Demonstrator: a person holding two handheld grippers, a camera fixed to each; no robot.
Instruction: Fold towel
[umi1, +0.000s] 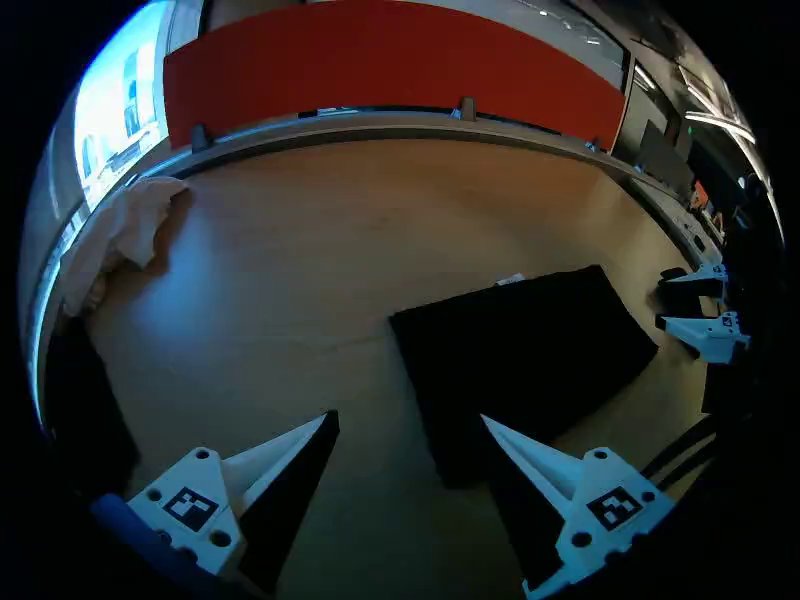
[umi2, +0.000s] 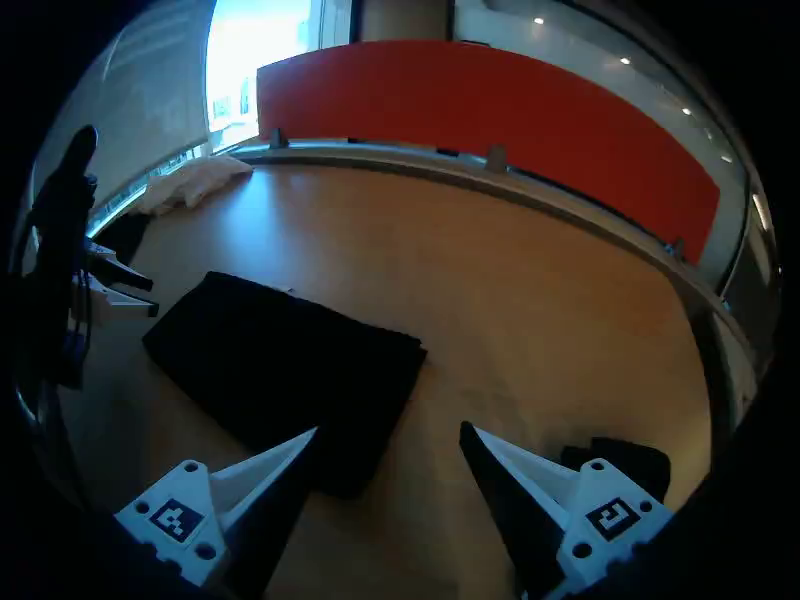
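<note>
Left gripper (umi1: 409, 415) is spread wide, nothing between its fingers, hovering above the wooden table (umi1: 300, 250). Its right finger (umi1: 545, 465) overlaps the near corner of the black towel (umi1: 520, 360); whether it touches the cloth I cannot tell. Right gripper (umi2: 388, 428) is just as wide apart and carrying nothing, tips aimed at the towel's near right corner from above. The towel lies flat as a dark rectangle mid-table, between the two grippers. Both point forward and slightly down toward the red divider (umi2: 500, 110). A white cloth (umi1: 125, 235) lies crumpled at the far left edge, well apart from the towel.
</note>
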